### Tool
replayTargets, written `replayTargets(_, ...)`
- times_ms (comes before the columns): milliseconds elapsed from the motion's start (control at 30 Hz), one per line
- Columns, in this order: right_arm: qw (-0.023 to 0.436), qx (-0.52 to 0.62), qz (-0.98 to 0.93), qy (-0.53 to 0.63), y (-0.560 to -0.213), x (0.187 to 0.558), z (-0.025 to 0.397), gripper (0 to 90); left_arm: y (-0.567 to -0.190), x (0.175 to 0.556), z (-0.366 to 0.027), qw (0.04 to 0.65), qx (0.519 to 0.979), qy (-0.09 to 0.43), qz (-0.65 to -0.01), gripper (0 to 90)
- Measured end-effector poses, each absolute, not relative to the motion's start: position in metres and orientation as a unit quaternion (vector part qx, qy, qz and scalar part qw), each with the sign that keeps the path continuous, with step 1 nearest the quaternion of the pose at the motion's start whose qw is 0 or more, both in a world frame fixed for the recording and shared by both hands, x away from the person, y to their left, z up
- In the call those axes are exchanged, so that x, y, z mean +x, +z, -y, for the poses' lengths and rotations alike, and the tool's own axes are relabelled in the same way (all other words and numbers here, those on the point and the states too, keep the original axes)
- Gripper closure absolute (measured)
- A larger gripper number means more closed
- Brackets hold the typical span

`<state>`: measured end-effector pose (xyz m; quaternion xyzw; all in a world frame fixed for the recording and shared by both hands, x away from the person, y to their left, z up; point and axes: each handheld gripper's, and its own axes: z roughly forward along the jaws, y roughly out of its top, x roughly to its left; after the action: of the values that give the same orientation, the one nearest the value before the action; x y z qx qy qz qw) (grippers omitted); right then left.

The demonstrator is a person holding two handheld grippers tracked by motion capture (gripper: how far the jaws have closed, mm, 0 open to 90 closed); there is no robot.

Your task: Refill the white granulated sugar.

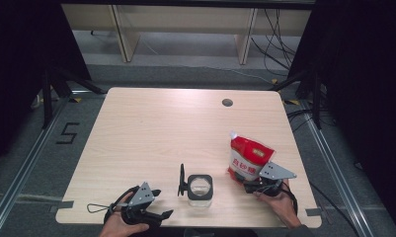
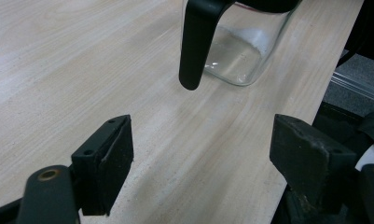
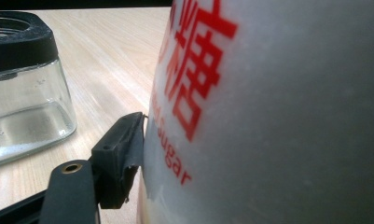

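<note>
The right tool (image 1: 262, 183) is clamped on the bag (image 1: 249, 157) of sugar, low down near its bottom. In the right gripper view one black pad presses flat on the bag (image 3: 278, 112). The bag stands up on the worktop (image 1: 156, 128), spout at the top — held low so it can be tipped, I think.

The jar (image 1: 200, 189) sits near the front edge, between the two tools, just beside the bag. Its lid (image 1: 181, 180) is flipped up at its left side, so the mouth is open for the sugar.

The left tool (image 1: 158, 207) waits near the jar with its jaws wide apart, holding nothing. In the left gripper view it points at the jar (image 2: 236, 51) — maybe ready to keep it steady.
</note>
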<state>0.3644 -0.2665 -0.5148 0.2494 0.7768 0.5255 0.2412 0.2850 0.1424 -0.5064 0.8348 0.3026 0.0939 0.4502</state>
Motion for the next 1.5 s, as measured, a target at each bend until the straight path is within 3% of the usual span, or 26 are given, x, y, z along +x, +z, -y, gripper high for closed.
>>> replayTargets(200, 0.232, 0.263, -0.784, 0.513, -0.511, 0.361, 0.264, 34.3, -0.506, 0.286, -0.144, 0.443, 0.841, 0.099, -0.295, 21.1)
replayTargets(467, 0.253, 0.246, -0.792, 0.499, -0.506, 0.357, 0.261, 37.9, -0.506, 0.286, -0.144, 0.448, 0.837, 0.093, -0.301, 21.0)
replayTargets(1000, 0.272, 0.233, -0.802, 0.479, -0.494, 0.342, 0.262, 39.9, -0.503, 0.288, -0.147, 0.449, 0.838, 0.102, -0.292, 21.0)
replayTargets(1400, 0.345, 0.172, -0.809, 0.444, -0.475, 0.321, 0.257, 40.1, -0.505, 0.288, -0.147, 0.451, 0.83, 0.093, -0.314, 18.7)
replayTargets(1500, 0.336, 0.165, -0.816, 0.441, -0.471, 0.312, 0.256, 40.2, -0.505, 0.29, -0.149, 0.446, 0.832, 0.098, -0.314, 16.5)
